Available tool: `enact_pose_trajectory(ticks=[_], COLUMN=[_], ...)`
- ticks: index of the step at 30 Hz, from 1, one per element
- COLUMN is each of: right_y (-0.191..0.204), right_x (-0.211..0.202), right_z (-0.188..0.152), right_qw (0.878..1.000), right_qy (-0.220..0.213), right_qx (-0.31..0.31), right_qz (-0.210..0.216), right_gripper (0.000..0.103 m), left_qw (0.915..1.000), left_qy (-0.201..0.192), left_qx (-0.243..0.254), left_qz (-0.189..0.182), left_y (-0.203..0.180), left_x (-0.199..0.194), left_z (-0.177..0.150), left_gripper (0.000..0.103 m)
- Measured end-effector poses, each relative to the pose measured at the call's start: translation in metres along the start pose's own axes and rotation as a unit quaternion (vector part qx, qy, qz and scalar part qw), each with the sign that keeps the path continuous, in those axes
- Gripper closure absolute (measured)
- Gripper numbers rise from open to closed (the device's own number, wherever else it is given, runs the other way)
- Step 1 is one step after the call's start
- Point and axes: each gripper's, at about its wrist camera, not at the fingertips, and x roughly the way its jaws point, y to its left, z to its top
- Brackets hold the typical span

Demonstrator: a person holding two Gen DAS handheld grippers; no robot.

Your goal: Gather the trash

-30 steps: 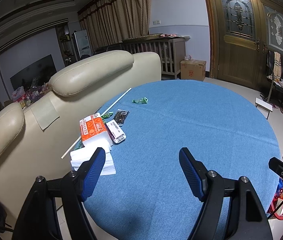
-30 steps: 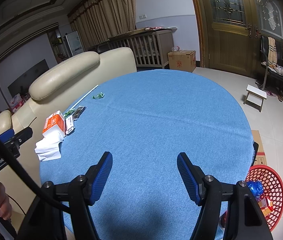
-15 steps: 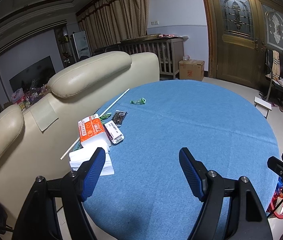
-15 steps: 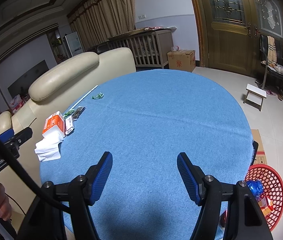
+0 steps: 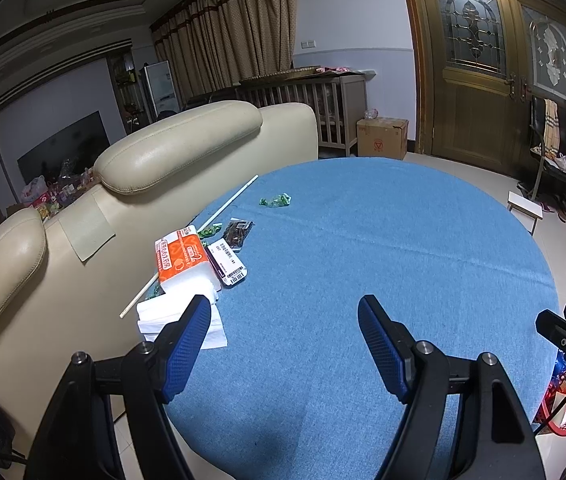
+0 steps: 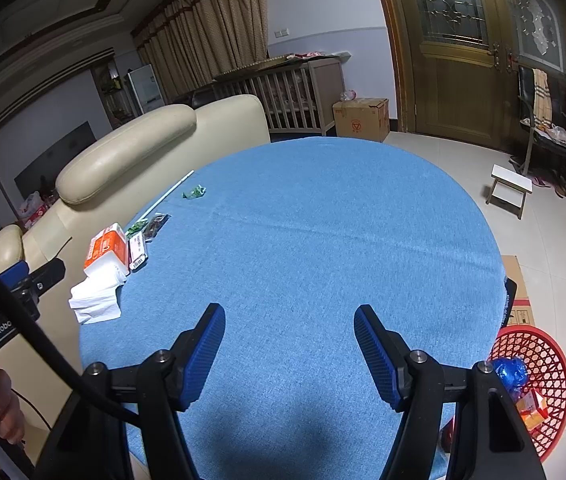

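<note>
Trash lies along the left edge of the round blue table (image 5: 363,248): an orange tissue pack (image 5: 181,258), loose white tissues (image 5: 179,316), a white barcoded packet (image 5: 229,262), a dark wrapper (image 5: 238,231), a green wrapper (image 5: 275,200) and a thin white stick (image 5: 219,214). My left gripper (image 5: 283,340) hovers open over the table's near left part, its left pad just in front of the tissues. My right gripper (image 6: 289,344) is open and empty above the near middle of the table (image 6: 323,220). A red basket (image 6: 539,384) with some trash sits on the floor at the right.
A cream sofa (image 5: 171,152) presses against the table's left side. A small white stool (image 6: 511,188), a cardboard box (image 5: 382,138) and chairs stand near the wooden doors. A flattened carton (image 6: 517,292) lies beside the basket. A hand (image 6: 1,412) grips the left tool.
</note>
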Motion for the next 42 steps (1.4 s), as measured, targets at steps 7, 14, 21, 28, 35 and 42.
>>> enact_pose_trajectory(ticks=[7, 14, 21, 28, 35, 42], right_y=[0.001, 0.003, 0.005, 0.008, 0.008, 0.012], right_x=[0.0, 0.0, 0.0, 0.0, 0.0, 0.0], right_z=[0.0, -0.002, -0.002, -0.004, -0.004, -0.005], right_qw=[1.0, 1.0, 1.0, 1.0, 1.0, 1.0], right_qy=[0.0, 0.001, 0.001, 0.0, 0.0, -0.001], right_qx=[-0.001, -0.003, -0.005, -0.007, -0.007, -0.009], right_qz=[-0.001, -0.002, -0.002, -0.003, -0.003, -0.004], right_gripper=[0.032, 0.032, 0.032, 0.032, 0.032, 0.032], left_qw=[1.0, 1.0, 1.0, 1.0, 0.9999, 0.9999], left_qy=[0.0, 0.0, 0.001, 0.001, 0.001, 0.001], left_qx=[-0.003, -0.005, -0.006, -0.007, -0.01, -0.013], left_qz=[0.0, -0.001, -0.002, -0.002, -0.004, -0.004], left_y=[0.003, 0.004, 0.007, 0.008, 0.011, 0.013], left_x=[0.001, 0.002, 0.002, 0.003, 0.002, 0.001], left_z=[0.0, -0.002, -0.005, -0.006, -0.007, -0.009], left_gripper=[0.026, 0.026, 0.026, 0.026, 0.026, 0.026])
